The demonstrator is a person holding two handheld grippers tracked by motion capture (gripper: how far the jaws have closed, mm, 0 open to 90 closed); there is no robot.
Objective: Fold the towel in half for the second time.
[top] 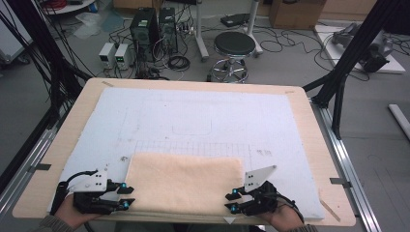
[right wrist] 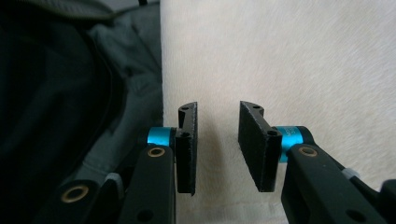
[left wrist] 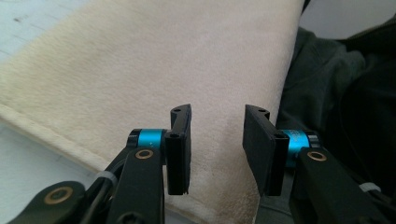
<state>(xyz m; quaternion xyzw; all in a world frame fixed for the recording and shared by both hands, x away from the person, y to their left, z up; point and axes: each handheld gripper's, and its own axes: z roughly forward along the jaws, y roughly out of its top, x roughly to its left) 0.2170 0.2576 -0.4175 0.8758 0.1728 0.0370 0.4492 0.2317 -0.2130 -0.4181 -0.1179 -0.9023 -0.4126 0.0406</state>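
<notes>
Wooden and pale, the surface [top: 309, 140] spans most of the high view, with a white mat [top: 193, 116] laid across nearly all of it. On the near part of that mat lies a cream towel [top: 186, 181], folded into a wide rectangle; its near long edge runs along the near rim of the mat, close to the person, and faint grid lines on the mat run just beyond its far edge.

At the towel's near left corner sits the left tool [top: 126, 195], held in a hand [top: 70, 209] that comes in from the bottom edge. In the left gripper view its two black jaws stand apart above the fuzzy cloth near the corner, with a clear gap between them and nothing pinched.

At the near right corner sits the right tool [top: 231, 200], held in the other hand [top: 283, 218]. In the right gripper view its jaws are likewise apart, over the towel just inside its edge, with bare cloth showing in the gap between the pads. Dark clothing shows past the towel's edge in both gripper views.
</notes>
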